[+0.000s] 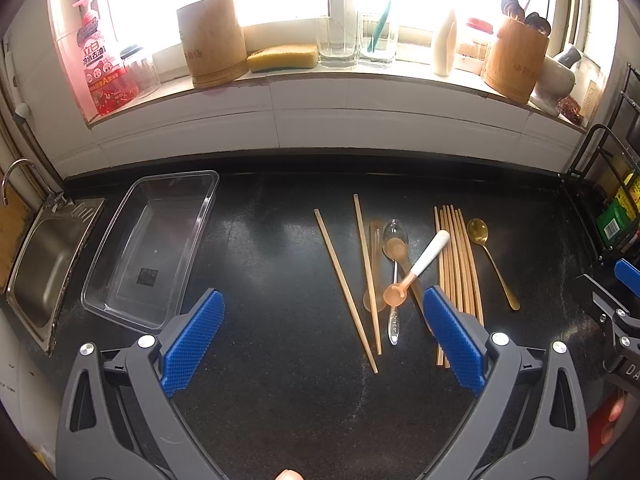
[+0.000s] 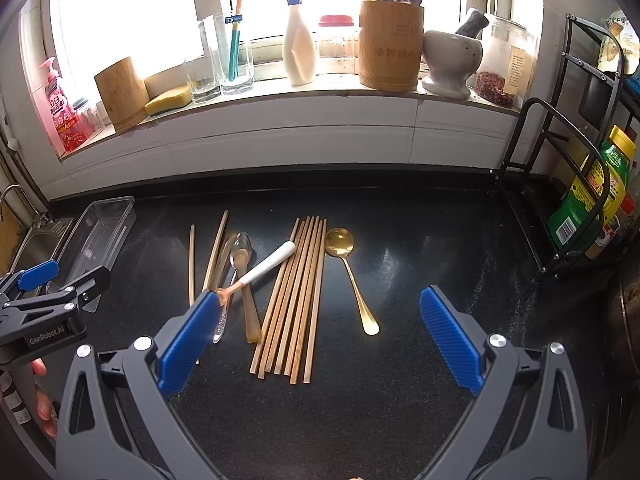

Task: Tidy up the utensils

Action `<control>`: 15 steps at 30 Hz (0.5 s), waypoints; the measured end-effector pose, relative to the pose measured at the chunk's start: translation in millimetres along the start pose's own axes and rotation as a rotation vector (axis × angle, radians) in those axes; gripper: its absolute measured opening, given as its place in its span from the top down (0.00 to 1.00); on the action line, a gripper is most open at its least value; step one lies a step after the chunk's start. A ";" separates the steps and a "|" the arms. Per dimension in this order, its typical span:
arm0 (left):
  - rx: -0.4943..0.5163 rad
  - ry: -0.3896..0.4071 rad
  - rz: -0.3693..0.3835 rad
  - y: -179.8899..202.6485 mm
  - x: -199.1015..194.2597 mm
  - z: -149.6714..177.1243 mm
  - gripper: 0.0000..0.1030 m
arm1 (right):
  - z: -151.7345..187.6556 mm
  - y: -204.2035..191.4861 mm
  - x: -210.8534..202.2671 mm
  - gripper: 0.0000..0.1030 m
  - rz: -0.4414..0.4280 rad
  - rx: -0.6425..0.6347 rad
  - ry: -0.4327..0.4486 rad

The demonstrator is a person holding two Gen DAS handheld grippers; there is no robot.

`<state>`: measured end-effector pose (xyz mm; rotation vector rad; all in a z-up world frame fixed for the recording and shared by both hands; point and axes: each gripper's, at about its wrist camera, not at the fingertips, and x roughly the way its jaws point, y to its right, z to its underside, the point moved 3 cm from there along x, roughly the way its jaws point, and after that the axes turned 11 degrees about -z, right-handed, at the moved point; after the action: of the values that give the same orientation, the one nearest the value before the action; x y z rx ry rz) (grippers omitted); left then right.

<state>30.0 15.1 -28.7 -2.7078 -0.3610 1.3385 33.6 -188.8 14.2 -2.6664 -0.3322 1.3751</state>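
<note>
1. Where the utensils lie scattered on the speckled black countertop (image 2: 420, 360), a tight row of slim, square-cut wooden chopsticks (image 2: 292, 300) runs front to back near the middle, their pale sticks touching side by side.
2. Just right of that bundle sits a glossy gold spoon (image 2: 350, 276), round bowl toward the wall, thin handle flaring at its near end.
3. Left of the bundle, a small pile overlaps: a silicone baby spoon (image 1: 416, 268) with a smooth white handle and a soft orange bowl lies diagonally across a shiny steel spoon (image 1: 394, 256) and a translucent amber spoon (image 2: 246, 300).
4. Two loose chopsticks (image 1: 346, 288) lie further left, splayed apart at an angle, one of them crossing another pale amber spoon.
5. Well apart to the left stands a clear rectangular plastic container (image 1: 120, 276) with rounded corners, next to a brushed steel sink (image 1: 36, 276).
6. The left gripper (image 1: 322, 340) hangs above the counter with its jaws spread wide, nothing between the ribbed blue pads (image 1: 192, 344); its right pad overlaps the near end of the bundle in view.
7. The right gripper (image 2: 320, 340) is likewise wide and empty, framing the bundle and the gold spoon.
8. Behind, a white tiled ledge carries two cylindrical bamboo holders (image 2: 390, 46), one filled with utensils, a yellow sponge (image 1: 282, 58), clear glasses and a stone mortar (image 2: 450, 60).
9. A black wire rack (image 2: 560, 184) stands at the right.
</note>
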 end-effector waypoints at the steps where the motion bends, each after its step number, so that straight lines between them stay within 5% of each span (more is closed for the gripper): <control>1: 0.000 -0.001 0.001 0.4 0.2 -0.1 0.06 | -0.2 0.5 -0.4 0.06 0.000 0.001 0.001; 15: 0.008 -0.008 0.008 6.0 2.7 -1.2 0.06 | -0.5 7.6 -0.9 0.06 0.008 0.012 0.004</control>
<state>33.6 10.0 -31.2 -2.7014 -0.3449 1.3509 34.6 -196.4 13.7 -2.6631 -0.3122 1.3695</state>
